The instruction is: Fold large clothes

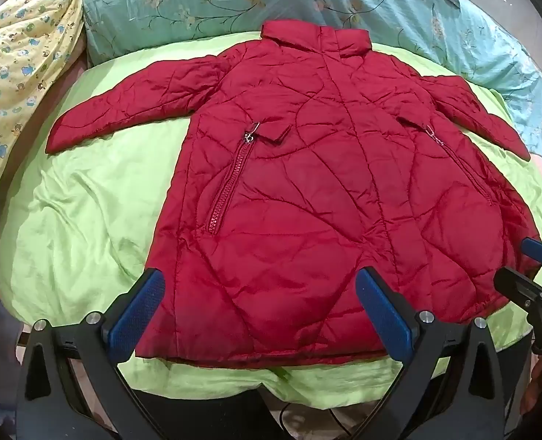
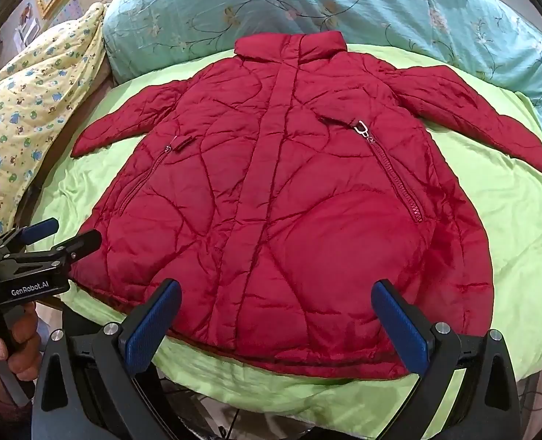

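A red quilted jacket lies flat and face up on a light green sheet, collar away from me, both sleeves spread out to the sides. It also shows in the right wrist view. My left gripper is open and empty, hovering over the jacket's hem at its left side. My right gripper is open and empty over the hem at the right half. The right gripper shows in the left wrist view, the left gripper in the right wrist view.
A teal floral quilt lies behind the collar. A yellow cartoon-print blanket is piled at the left. The green sheet ends at the bed's front edge just below the hem. A hand holds the left gripper.
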The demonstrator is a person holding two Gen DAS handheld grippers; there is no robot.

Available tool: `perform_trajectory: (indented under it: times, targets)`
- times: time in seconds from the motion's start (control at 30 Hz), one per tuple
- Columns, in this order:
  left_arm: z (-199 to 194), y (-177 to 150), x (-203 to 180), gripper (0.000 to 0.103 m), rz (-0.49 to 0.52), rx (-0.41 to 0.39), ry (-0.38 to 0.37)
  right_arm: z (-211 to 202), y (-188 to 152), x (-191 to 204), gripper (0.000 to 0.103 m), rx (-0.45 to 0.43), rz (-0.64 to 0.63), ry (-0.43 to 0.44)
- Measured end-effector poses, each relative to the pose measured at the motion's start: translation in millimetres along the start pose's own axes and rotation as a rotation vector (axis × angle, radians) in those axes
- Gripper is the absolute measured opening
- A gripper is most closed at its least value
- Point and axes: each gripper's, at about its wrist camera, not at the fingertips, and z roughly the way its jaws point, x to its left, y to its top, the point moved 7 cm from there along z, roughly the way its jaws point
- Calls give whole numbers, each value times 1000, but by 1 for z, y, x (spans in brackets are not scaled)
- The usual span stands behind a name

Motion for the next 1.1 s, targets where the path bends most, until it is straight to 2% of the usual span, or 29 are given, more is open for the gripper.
perform_trajectory:
  times: [0.43, 0.47, 0.63, 0.67, 0.73, 0.9, 1.1]
  targets:
    - [3, 3, -7, 103, -2, -8, -1, 1, 4, -1, 103, 2, 5, 6]
    - [5, 4, -1, 103, -7, -31, -10, 1, 4, -1, 103, 2, 5, 5]
    - [10, 5, -2, 103, -10, -30, -13, 3, 7, -2, 103, 4, 9, 5]
    - [5, 9, -1, 103, -18, -64, -25, 3, 7, -2, 103, 4, 10, 5]
    - [5, 10, -1, 103, -20, -63, -25, 4, 7, -2, 103, 4, 11, 5]
    - [8, 4, 1, 103, 2, 18, 7, 4, 7, -3, 103, 3, 12, 8]
    - [10, 4, 2, 103, 8, 32, 14, 4, 9, -3, 103, 0, 15, 13]
